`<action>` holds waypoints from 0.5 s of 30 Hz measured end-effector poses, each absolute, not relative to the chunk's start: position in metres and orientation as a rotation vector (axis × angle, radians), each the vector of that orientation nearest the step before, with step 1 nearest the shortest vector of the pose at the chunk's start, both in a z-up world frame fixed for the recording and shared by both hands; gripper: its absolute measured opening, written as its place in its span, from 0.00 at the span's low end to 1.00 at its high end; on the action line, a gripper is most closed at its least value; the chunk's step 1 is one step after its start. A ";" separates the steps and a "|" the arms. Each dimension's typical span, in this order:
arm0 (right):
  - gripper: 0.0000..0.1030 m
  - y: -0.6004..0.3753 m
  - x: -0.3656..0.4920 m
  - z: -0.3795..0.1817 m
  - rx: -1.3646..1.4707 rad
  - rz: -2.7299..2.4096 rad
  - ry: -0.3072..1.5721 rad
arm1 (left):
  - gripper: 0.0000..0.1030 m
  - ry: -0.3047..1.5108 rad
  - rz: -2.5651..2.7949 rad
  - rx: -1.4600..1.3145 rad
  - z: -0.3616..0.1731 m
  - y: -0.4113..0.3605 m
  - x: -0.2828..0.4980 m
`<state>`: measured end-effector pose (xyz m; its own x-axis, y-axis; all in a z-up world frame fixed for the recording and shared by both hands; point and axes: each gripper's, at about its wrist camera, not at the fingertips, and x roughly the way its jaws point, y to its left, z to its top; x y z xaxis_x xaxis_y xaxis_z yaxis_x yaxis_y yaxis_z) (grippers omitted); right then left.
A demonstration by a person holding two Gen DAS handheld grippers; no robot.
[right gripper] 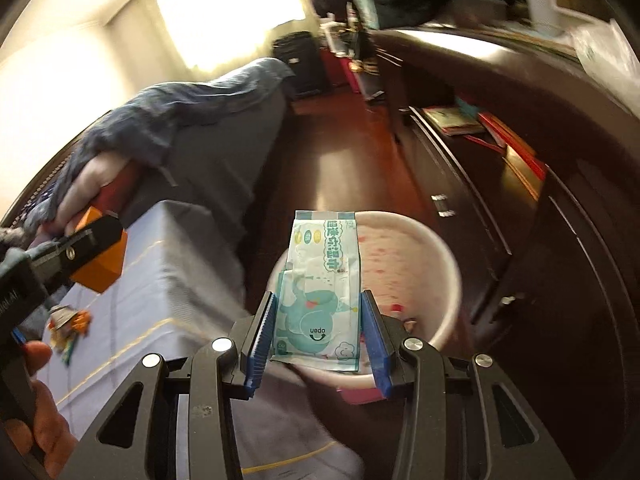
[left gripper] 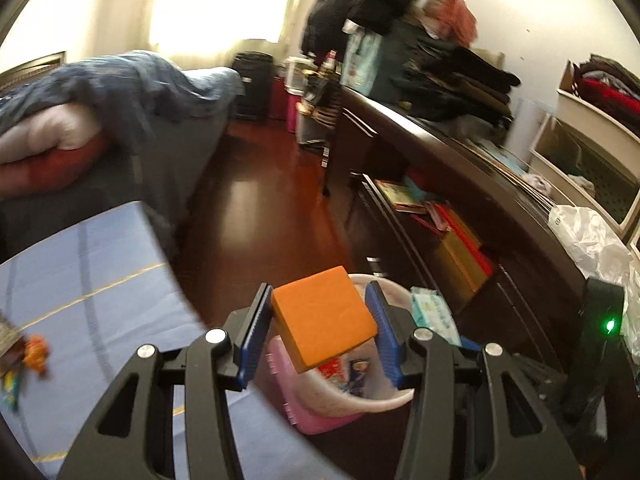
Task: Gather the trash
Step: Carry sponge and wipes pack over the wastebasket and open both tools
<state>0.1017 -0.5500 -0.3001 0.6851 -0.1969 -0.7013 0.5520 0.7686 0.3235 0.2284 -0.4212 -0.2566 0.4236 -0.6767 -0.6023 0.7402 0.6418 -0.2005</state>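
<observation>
Trash for this round is two pieces, each carried by one gripper above a round, pale plastic wastebasket that stands on the dark red, glossy wood floor between the bed and a dark wooden cabinet.

An orange box, flat, square-cornered and matte like cardboard, sits clamped between the ribbed blue pads of the left gripper, tilted with one corner down; no print shows on its faces. In the right wrist view the same box pokes out of the black jaws at the left edge, near a hand.

The right gripper pinches a soft, glossy wet-wipes packet by its long sides. It is pale green and white with crimped end seals, a cartoon elephant, Chinese characters I cannot read, and the word "open" with a curved arrow, all seen upside down.

The wastebasket's inside shows reddish speckles, and colourful wrappers lie at its bottom. A pink plastic container stands touching its side. The light blue bed sheet has thin yellow stripes, with small scraps lying on it.
</observation>
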 end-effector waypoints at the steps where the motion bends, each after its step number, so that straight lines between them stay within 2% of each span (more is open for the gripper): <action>1: 0.41 -0.556 0.102 -0.304 0.563 -0.452 0.697 | 0.47 0.706 -0.900 0.102 -0.259 -0.429 0.229; 8: 0.41 -0.586 0.106 -0.321 0.575 -0.504 0.687 | 0.47 0.752 -0.966 0.138 -0.284 -0.490 0.239; 10: 0.43 -0.593 0.110 -0.325 0.569 -0.518 0.685 | 0.50 0.774 -0.980 0.140 -0.291 -0.505 0.245; 11: 0.44 -0.597 0.112 -0.328 0.570 -0.523 0.691 | 0.55 0.792 -0.988 0.135 -0.296 -0.511 0.249; 12: 0.44 -0.601 0.115 -0.331 0.572 -0.524 0.695 | 0.69 0.804 -0.995 0.130 -0.298 -0.514 0.252; 13: 0.48 -0.603 0.117 -0.334 0.573 -0.527 0.697 | 0.78 0.815 -1.004 0.114 -0.301 -0.514 0.256; 15: 0.49 -0.607 0.121 -0.340 0.567 -0.541 0.710 | 0.82 0.820 -0.994 0.092 -0.305 -0.515 0.263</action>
<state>0.1209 -0.6067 -0.3404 0.6373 -0.2626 -0.7245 0.6291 0.7203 0.2924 0.2627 -0.5146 -0.3045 0.2787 -0.7071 -0.6499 0.7724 0.5672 -0.2858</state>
